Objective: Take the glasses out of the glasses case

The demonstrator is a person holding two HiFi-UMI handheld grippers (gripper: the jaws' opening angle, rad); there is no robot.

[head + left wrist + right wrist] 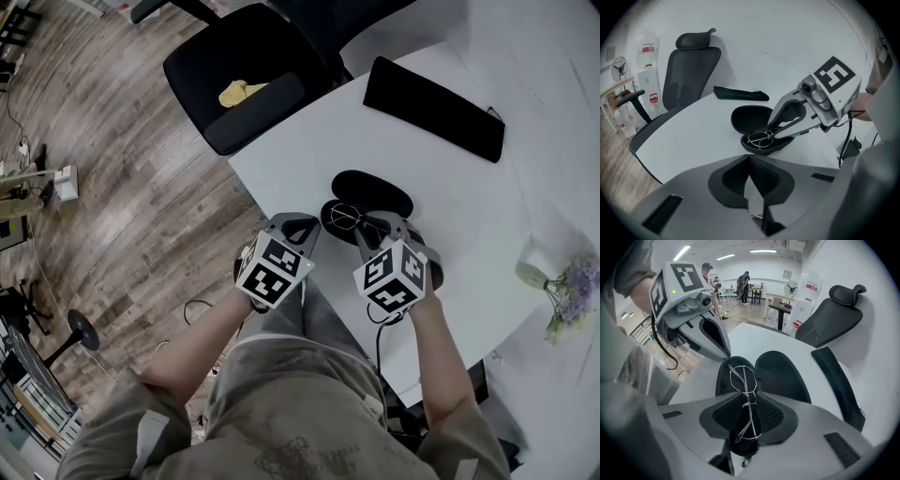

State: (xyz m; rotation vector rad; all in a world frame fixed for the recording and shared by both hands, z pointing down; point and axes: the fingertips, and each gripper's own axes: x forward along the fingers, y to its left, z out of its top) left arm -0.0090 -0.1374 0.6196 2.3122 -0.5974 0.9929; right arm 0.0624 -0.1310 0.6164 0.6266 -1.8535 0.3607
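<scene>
A black glasses case (373,193) lies open on the white table (469,206), lid (750,117) folded back. Thin wire-framed glasses (345,217) sit at the lower half (780,146) of the case. My right gripper (361,227) points steeply down into the case and is shut on the glasses (746,401) near the bridge; one lens (739,376) sticks out past the fingertips. In the left gripper view the glasses (759,139) hang at the right gripper's (772,135) tip. My left gripper (302,221) hovers beside the case's left edge, shut with nothing in it (749,158).
A long black pouch (433,108) lies farther back on the table. A black office chair (248,70) with a yellow item (239,91) stands at the table's far-left edge. A small vase of purple flowers (562,286) is at the right. People stand far off in the room.
</scene>
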